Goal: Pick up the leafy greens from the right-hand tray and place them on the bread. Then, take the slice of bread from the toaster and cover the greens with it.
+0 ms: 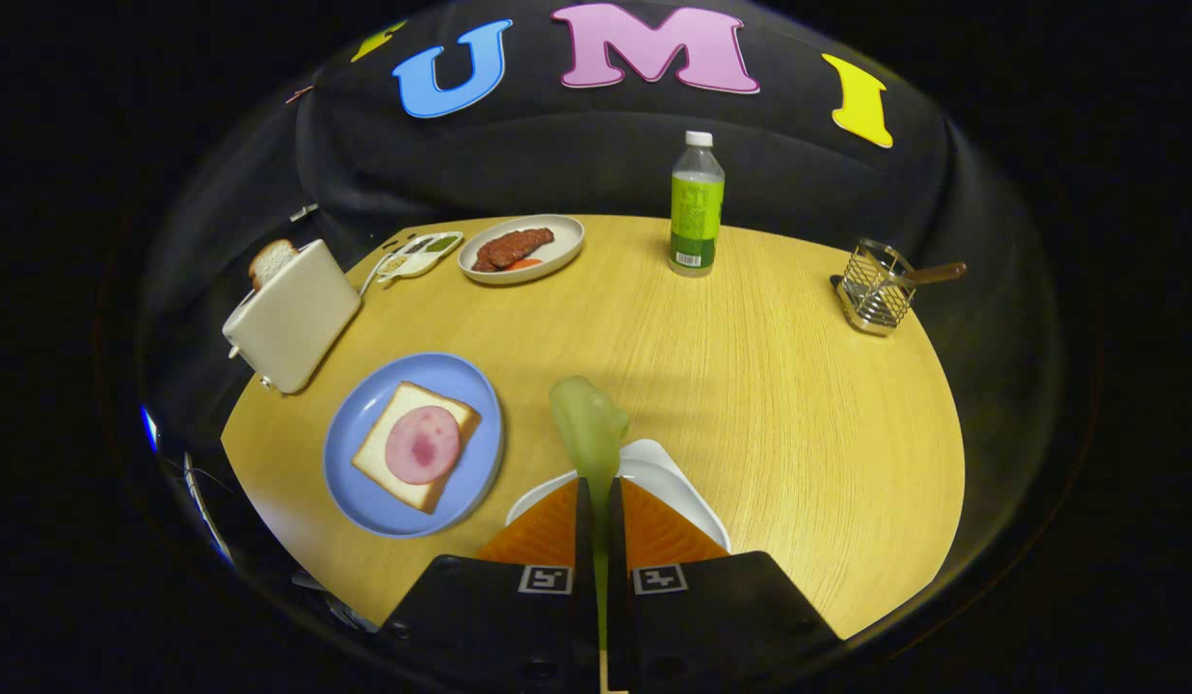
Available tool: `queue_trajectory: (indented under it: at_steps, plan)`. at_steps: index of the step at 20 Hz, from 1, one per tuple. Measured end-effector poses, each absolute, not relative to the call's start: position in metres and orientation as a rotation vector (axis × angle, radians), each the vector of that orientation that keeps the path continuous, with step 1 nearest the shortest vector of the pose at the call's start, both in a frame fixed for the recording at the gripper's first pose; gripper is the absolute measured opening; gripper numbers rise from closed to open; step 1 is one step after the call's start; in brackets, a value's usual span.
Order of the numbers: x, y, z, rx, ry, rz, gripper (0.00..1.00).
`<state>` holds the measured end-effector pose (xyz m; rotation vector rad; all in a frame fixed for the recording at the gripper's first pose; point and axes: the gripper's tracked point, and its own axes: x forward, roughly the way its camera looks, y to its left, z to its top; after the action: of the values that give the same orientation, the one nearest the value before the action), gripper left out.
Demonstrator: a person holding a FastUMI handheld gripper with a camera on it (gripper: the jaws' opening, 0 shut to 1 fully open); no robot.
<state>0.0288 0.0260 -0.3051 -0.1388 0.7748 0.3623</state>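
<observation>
— What has the gripper (pixel 596 501) got?

— Its two fingers are pressed together on the leafy greens (pixel 589 424), which stick up pale and translucent just ahead of the tips, above the white tray (pixel 675 482).

— And the bread?

— The bread (pixel 414 445), with a pink round slice of ham (pixel 422 444) on it, lies on the blue plate (pixel 364 492) to the left of the fingers. Farther left, the toaster (pixel 292 313) holds the second slice of bread (pixel 270 260).

— Is the leaf clear of the tray?

— It seems lifted, though I can't be sure.

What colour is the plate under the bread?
Light blue plate, seen best in the gripper view.
</observation>
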Motion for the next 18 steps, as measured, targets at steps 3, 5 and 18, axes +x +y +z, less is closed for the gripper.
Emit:
queue_trajectory:
  at_steps: [3, 5, 18]
  plan:
    - [0.019, 0.063, -0.273, -0.136, 0.737, 0.403, 0.08]
    - [0.019, 0.091, -0.261, -0.128, 0.723, 0.429, 0.08]
    - [0.027, 0.206, -0.350, -0.270, 0.855, 0.492, 0.10]
